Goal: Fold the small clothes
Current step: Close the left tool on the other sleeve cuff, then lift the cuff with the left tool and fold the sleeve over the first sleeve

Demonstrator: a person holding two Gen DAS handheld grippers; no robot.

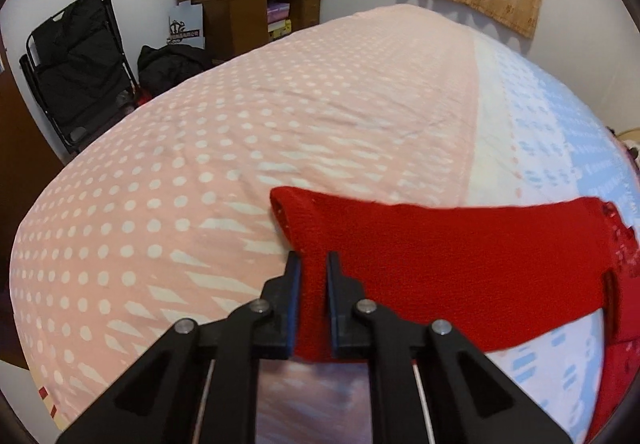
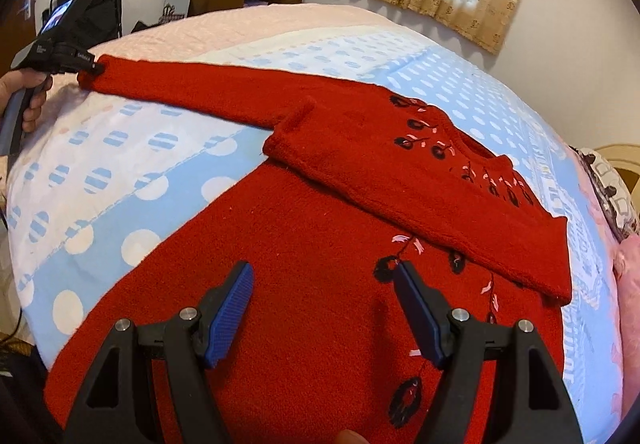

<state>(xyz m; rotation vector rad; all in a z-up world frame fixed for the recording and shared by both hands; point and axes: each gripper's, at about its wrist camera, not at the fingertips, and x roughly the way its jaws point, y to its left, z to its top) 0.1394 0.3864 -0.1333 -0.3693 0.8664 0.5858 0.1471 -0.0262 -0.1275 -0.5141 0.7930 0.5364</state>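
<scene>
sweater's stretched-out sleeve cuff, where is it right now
In the right wrist view the cuff is at far left on the bedspread, pinched in the left tongs; the left wrist view shows it clamped at bottom centre.

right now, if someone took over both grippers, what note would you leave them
Left gripper: shut on the cuff of the outstretched sleeve of the red sweater.
Right gripper: open, hovering over the sweater's body, holding nothing.
Sweater lies front up on the bed, neck toward the far side.
Done: the other sleeve is already folded across the chest.
Left: probably bring the held sleeve over the body, then fold the body up.
</scene>
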